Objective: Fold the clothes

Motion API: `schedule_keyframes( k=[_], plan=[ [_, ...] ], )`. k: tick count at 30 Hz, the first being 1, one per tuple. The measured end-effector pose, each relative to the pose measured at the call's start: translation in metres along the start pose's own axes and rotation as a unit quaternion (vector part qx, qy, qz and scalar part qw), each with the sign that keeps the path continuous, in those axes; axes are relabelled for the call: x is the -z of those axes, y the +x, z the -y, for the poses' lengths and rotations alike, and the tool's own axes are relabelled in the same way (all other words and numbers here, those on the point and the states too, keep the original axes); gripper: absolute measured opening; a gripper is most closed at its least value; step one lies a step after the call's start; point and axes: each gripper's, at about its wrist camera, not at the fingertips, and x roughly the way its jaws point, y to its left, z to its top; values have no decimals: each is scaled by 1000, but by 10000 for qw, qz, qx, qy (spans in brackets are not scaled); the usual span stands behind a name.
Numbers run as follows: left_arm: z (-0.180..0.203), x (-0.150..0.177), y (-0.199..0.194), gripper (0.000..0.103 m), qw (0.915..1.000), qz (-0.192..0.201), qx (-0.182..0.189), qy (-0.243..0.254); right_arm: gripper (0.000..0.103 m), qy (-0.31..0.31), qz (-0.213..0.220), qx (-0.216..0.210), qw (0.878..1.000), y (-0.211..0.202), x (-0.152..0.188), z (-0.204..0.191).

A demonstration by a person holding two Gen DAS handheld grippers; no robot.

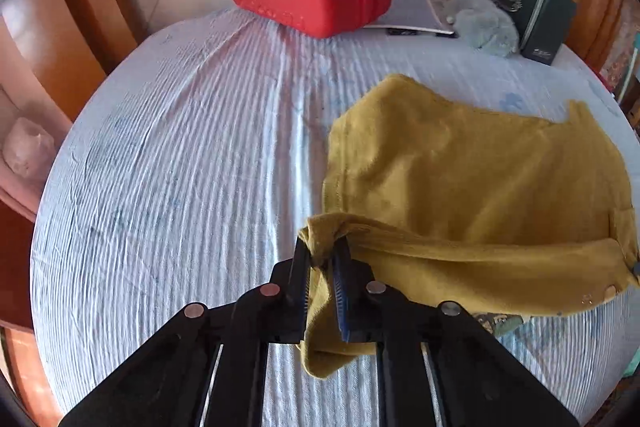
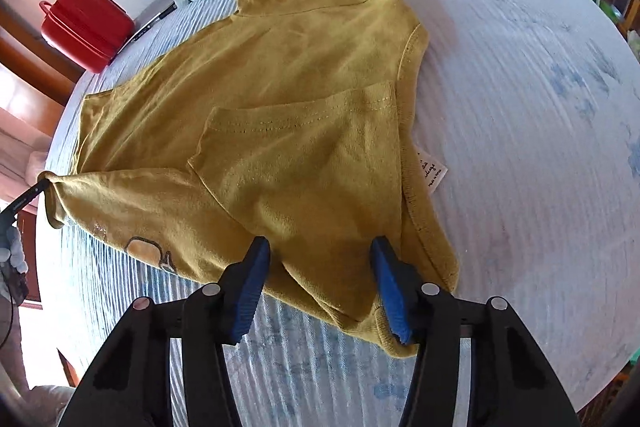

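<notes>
Mid-fold: left gripper [image 1: 323, 259] pinching yellow shirt [image 1: 460, 179] corner at 6 o'clock; right gripper [image 2: 320, 259] wide open. Next, probably grab the near hem.

A mustard-yellow knit cotton shirt [image 2: 280, 99] lies partly folded, rumpled, on the near-right area, white care label showing at its right edge.

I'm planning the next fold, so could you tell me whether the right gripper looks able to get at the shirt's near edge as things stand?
Probably yes. The right gripper is open, its fingers either side of the mustard shirt at that edge, with nothing between. The left gripper pinches a far corner.
</notes>
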Motion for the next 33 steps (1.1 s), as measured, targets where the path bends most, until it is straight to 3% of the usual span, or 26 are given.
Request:
schedule_keyframes(
  k=[4,6,9,17,18,21,22,24,29,33],
  plan=[
    [-8,-3,26,16,9970,-729,-214,-115,52,-45,-11,-63,10000,0,2,1],
    [-13,5,18,17,9976,-678,-20,-172,50,-46,-98,103,9999,-4,4,4],
    [-21,23,5,42,9983,-538,62,-232,50,-72,-147,458,9988,-13,9,15],
    [-14,47,16,43,9981,-385,228,-420,51,-224,254,469,9983,-38,7,16],
    [-14,47,16,41,9979,-344,250,-489,51,-252,211,441,9985,-37,7,16],
    [-10,50,14,10,9973,-316,284,-601,51,-337,79,363,9987,-33,9,14],
    [-9,51,13,6,9972,-315,276,-615,51,-361,-1,397,9986,-31,9,14],
    [-5,55,10,2,9978,-352,130,-541,51,-407,-160,463,9980,-27,11,15],
    [-15,74,2,1,9964,-608,10,-584,23,-524,-557,627,9951,-18,15,18],
    [-20,88,-1,2,9954,-851,-5,-449,15,-529,-808,652,9932,-14,17,24]
  ],
)
